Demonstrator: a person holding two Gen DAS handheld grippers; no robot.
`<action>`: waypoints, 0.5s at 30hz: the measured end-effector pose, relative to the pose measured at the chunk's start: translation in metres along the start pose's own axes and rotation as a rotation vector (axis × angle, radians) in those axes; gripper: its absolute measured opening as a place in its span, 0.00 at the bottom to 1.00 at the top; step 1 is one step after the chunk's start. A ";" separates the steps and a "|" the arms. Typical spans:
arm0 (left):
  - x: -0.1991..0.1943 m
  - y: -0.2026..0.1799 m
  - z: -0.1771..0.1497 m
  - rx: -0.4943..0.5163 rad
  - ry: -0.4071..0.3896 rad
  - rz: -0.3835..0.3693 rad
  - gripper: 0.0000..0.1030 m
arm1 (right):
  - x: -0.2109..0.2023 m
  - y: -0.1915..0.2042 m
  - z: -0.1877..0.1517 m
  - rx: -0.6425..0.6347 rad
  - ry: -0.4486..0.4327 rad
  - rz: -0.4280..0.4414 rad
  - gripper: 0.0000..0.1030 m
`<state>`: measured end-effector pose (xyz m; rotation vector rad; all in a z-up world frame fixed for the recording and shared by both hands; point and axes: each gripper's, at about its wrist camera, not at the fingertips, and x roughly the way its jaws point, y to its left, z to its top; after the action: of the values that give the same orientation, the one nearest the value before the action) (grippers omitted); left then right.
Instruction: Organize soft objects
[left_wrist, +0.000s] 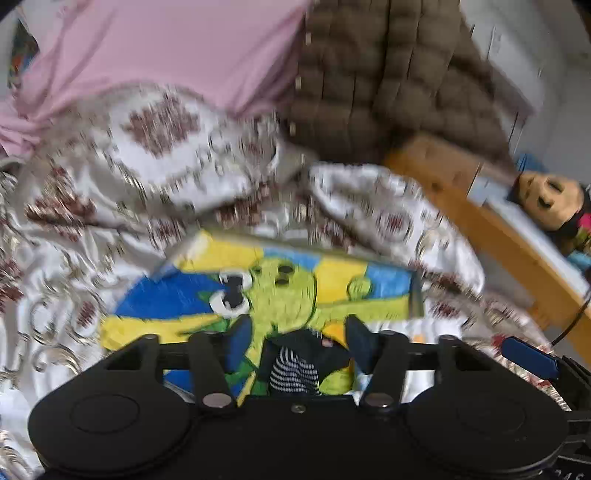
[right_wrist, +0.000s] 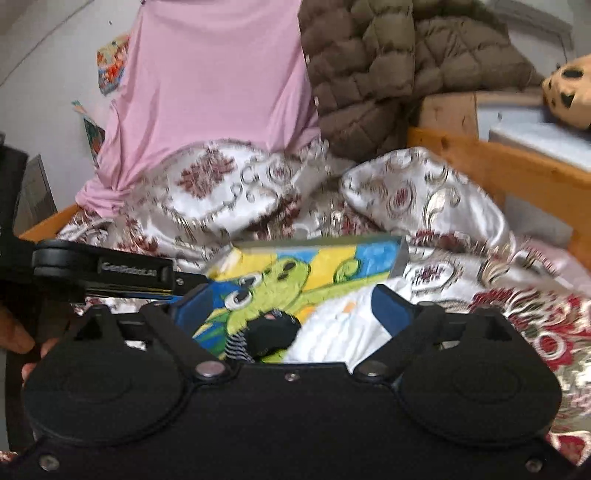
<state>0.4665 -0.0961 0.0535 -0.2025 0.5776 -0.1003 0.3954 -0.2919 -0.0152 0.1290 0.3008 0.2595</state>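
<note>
A folded towel printed with a green cartoon frog on blue and yellow (left_wrist: 266, 295) is seen lying flat on a rumpled white satin bedspread patterned in dark red and gold (left_wrist: 92, 229). On the towel's near edge, a small dark bundle with a black-and-white striped part (left_wrist: 299, 362) is seen resting, and just to its right a white cloth item (right_wrist: 340, 328) is laid. The left gripper (left_wrist: 297, 341) is held low over the towel with its blue-padded jaws parted on either side of the dark bundle, not pressing it. The right gripper (right_wrist: 291, 310) is spread wide, nothing being clamped, with the bundle and white cloth framed between its fingers. A pink fabric sheet (right_wrist: 210, 92) and a brown quilted jacket (right_wrist: 369, 66) are draped behind, beside a wooden bed frame (right_wrist: 498, 166).
</note>
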 end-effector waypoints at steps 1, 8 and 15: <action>-0.012 0.001 0.000 0.008 -0.025 0.000 0.65 | -0.007 0.006 0.004 -0.017 -0.015 -0.006 0.95; -0.108 0.013 -0.015 0.058 -0.256 0.036 0.84 | -0.063 0.036 0.029 -0.005 -0.135 0.024 0.99; -0.201 0.027 -0.050 0.093 -0.528 0.155 0.99 | -0.110 0.070 0.033 -0.012 -0.220 -0.002 0.99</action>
<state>0.2725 -0.0472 0.1136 -0.0860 0.0610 0.0769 0.2882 -0.2574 0.0582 0.1437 0.0813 0.2428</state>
